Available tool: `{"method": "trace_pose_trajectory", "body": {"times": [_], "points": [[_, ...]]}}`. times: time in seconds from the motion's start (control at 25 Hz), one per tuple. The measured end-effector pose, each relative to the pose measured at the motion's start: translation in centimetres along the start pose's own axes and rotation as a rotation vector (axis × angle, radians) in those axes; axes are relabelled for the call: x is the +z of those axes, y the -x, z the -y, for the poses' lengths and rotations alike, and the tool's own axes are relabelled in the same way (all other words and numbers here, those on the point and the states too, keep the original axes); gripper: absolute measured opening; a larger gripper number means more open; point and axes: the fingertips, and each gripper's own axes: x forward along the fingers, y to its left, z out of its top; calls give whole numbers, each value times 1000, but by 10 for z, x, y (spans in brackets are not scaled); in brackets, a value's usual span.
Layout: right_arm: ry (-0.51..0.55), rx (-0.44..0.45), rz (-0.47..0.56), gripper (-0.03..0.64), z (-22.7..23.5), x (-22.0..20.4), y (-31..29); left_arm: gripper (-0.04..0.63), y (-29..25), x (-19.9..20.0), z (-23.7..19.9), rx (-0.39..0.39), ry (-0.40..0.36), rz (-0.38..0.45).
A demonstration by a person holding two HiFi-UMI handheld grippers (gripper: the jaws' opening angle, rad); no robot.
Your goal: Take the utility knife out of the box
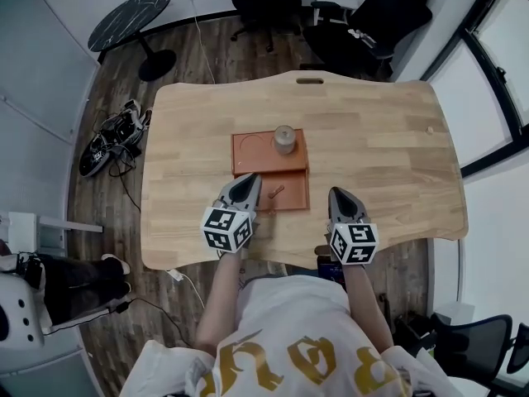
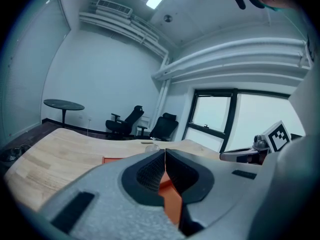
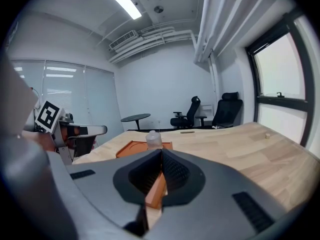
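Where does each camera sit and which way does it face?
Head view: on head, steeply down at table, box, left gripper, right gripper; forearms show.
Left gripper view: on left gripper, across table; own shut jaws, right gripper rightward.
Right gripper view: on right gripper, across table; own shut jaws, left gripper leftward.
All share the box.

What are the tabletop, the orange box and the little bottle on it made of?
The tabletop: pale wood with a matt finish, by its grain and plank seams. The box: even orange-brown, smooth and dull, with a raised rim; probably moulded plastic, perhaps a leather-like covering. The bottle: cloudy and translucent, likely plastic, though frosted glass is possible.
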Motion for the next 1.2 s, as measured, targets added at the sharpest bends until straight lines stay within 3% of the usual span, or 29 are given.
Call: {"method": "trace_pose_trajectory", "body": {"times": [0.16, 0.72, 1.0, 1.2], "points": [[-4, 17, 9, 11, -2, 4, -15, 11, -3, 7, -8, 2, 10, 31], [-28, 35, -43, 11, 6, -9, -36, 11, -27, -16, -19, 5, 27, -42], [-58, 17, -78, 11, 18, -22, -45, 11, -38, -27, -16, -18, -51, -103], [-72, 23, -109, 11, 20, -33, -52, 11, -45, -47, -17, -33, -58, -170]]}}
